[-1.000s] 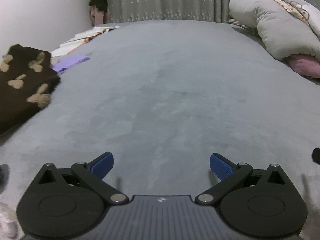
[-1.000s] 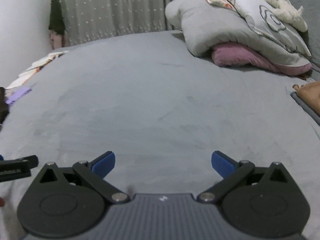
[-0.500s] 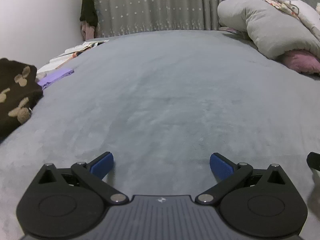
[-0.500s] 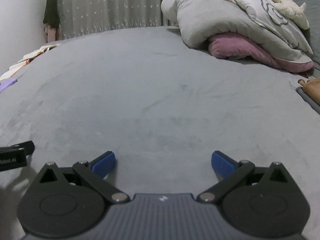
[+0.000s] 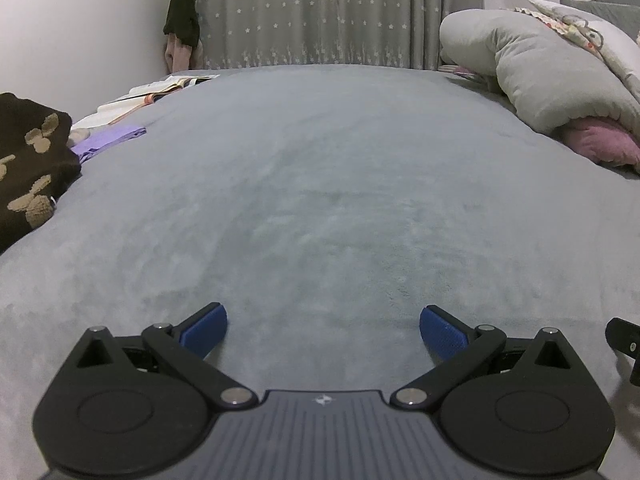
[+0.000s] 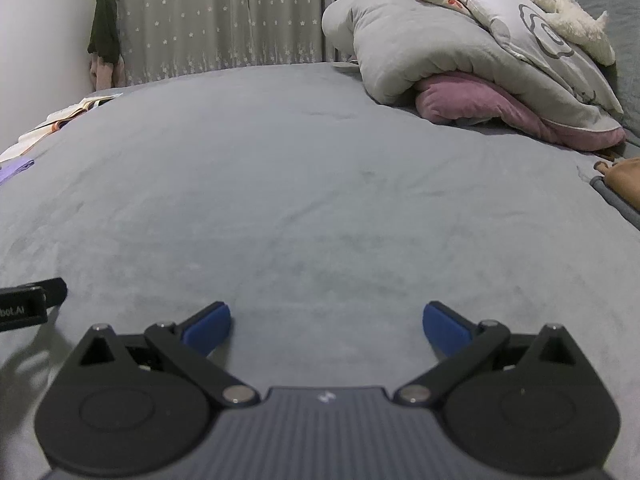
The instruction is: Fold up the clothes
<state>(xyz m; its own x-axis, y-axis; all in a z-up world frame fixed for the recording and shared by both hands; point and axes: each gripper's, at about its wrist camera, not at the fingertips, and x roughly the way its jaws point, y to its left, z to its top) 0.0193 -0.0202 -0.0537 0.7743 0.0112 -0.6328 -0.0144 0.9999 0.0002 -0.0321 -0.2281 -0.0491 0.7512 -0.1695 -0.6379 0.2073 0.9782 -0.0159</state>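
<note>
A big bed [image 5: 320, 184] with a soft grey cover is seen in both views, and a grey curtain [image 5: 340, 12] with little stars is hung behind it. The left tongs [image 5: 323, 330] are held low over the cover, with the blue tips kept wide apart and nothing between them. The right tongs [image 6: 326, 325] are held the same way, wide apart and with nothing held. A small part of each tool is seen at the edge of the other view, so the two are side by side.

Far to the left of the left tongs, a dark brown piece of clothing [image 5: 28, 168] with tan shapes is laid at the bed's edge. Just past it a purple cloth [image 5: 110, 140] is seen, and an open book [image 5: 160, 88] further back. Ahead and to the right of the right tongs, a grey quilt [image 6: 440, 52] is piled on a pink pillow [image 6: 500, 108]. A dark garment [image 6: 105, 36] is hung in the far left corner.
</note>
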